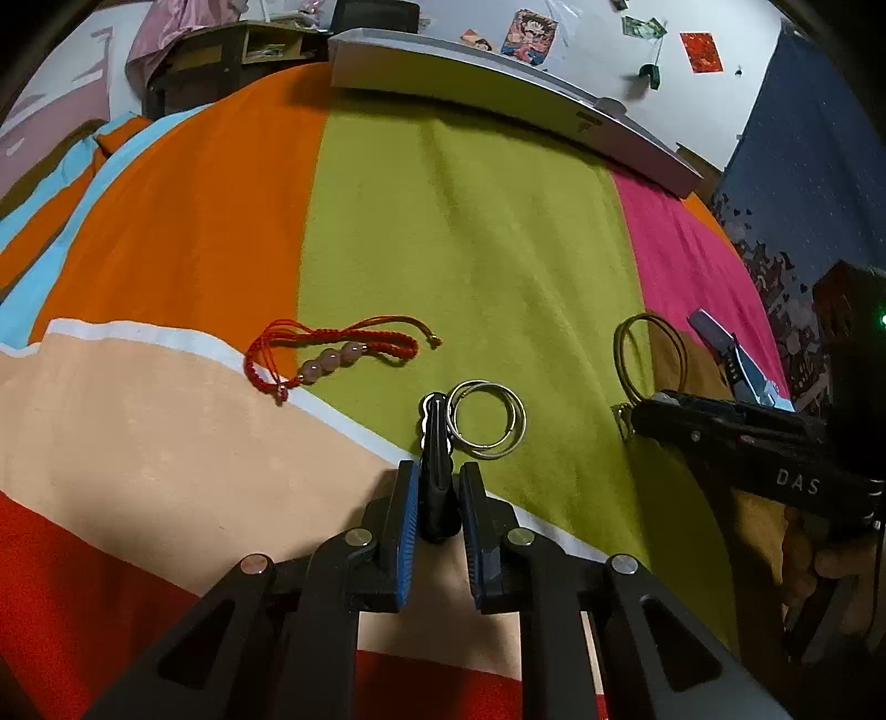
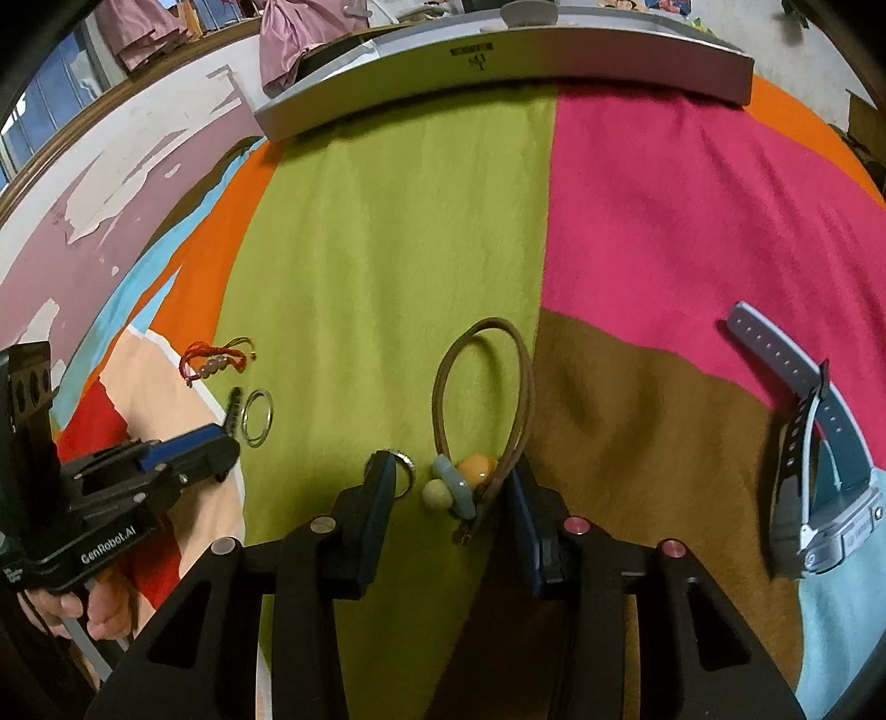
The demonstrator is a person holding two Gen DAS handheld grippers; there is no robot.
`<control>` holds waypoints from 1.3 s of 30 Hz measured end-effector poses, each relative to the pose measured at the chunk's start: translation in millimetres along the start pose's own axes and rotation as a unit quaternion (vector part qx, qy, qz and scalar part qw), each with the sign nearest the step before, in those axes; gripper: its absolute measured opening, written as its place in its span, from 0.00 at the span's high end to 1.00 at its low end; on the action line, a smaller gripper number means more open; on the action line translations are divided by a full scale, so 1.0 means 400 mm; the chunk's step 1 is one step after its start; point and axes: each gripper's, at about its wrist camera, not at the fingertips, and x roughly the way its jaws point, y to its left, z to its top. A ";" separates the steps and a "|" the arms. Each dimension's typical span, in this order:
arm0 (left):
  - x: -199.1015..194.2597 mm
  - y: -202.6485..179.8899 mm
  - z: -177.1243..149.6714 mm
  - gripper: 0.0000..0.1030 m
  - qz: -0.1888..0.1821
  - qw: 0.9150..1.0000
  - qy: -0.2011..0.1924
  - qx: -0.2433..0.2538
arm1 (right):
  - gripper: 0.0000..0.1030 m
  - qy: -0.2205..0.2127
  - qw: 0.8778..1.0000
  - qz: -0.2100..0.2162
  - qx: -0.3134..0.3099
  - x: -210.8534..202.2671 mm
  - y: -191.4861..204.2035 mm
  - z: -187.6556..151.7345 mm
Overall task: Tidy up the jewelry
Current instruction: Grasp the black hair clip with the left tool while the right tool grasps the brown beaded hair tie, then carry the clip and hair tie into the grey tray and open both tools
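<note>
Jewelry lies scattered across a patchwork bedspread of lime, orange, pink, brown and peach panels, with a long grey box at its far edge. The left gripper is clamped on a black bead bracelet on the lime panel, two silver rings touching it on the right. A red cord bracelet with pink beads rests near the peach panel. The right gripper stands partly apart around a brown cord loop with pastel beads; its right pad touches the cord. A grey-strapped watch lies well to the right. Posters dot the white wall beyond.
</note>
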 end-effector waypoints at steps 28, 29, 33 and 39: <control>-0.172 -0.077 0.076 0.86 -0.012 0.996 -0.077 -0.045 | 0.75 -0.167 0.985 0.037 -0.027 -0.191 -0.003 0.047; -0.175 -0.084 0.101 0.86 -0.009 0.995 -0.087 -0.039 | 0.75 -0.179 0.983 0.033 -0.027 -0.205 -0.005 0.055; -0.192 -0.107 0.243 0.86 -0.009 0.988 -0.152 -0.033 | 0.75 -0.228 0.973 0.016 -0.026 -0.249 -0.033 0.112; -0.135 -0.133 0.433 0.86 -0.004 0.980 -0.198 -0.020 | 0.75 -0.282 0.958 -0.021 -0.039 -0.285 -0.089 0.238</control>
